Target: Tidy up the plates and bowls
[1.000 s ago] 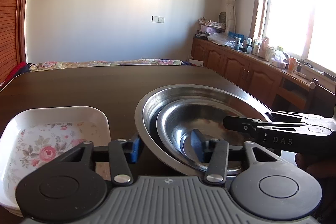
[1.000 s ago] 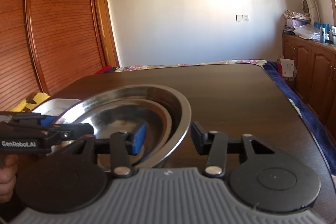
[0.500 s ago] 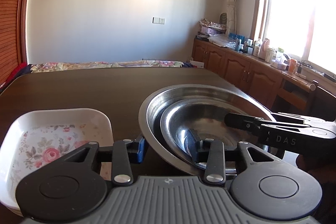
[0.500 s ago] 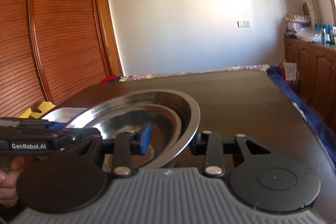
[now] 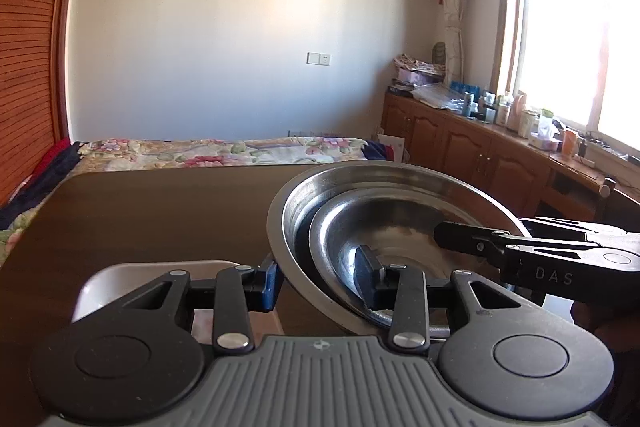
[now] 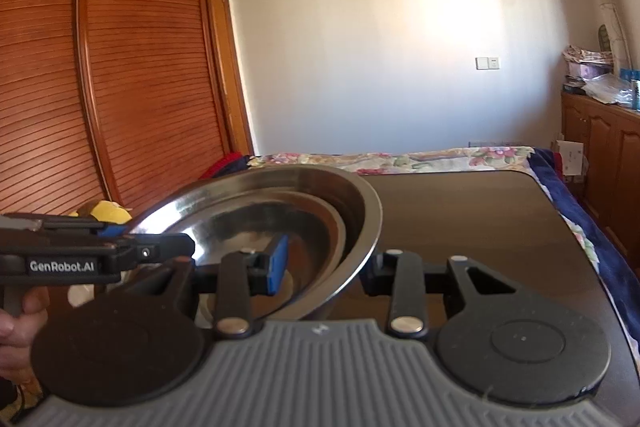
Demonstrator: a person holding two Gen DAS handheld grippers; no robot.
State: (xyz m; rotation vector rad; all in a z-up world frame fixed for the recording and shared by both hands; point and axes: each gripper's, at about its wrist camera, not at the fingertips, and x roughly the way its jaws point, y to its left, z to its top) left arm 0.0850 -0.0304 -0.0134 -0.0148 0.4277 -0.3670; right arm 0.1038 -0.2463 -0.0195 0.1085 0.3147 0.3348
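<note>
A large steel bowl (image 5: 392, 179) with a smaller steel bowl (image 5: 384, 227) nested inside hangs tilted above the dark table (image 5: 160, 211). My left gripper (image 5: 316, 283) is shut on the large bowl's left rim, one finger outside and one inside. In the right wrist view my right gripper (image 6: 324, 267) is shut on the opposite rim of the large bowl (image 6: 280, 183), its blue pad inside near the smaller bowl (image 6: 304, 223). Each gripper shows in the other's view: the right gripper (image 5: 448, 235) and the left gripper (image 6: 176, 251).
A white dish with a floral pattern (image 5: 120, 279) lies on the table below my left gripper, mostly hidden by it. A person's hand (image 6: 16, 315) holds the left gripper. Wooden cabinets (image 5: 480, 155) line the right wall. A bed (image 5: 220, 151) lies beyond the table.
Both grippers have closed on the large bowl's rim and risen with the nested bowls. The table and floral dish now sit lower in both views.
</note>
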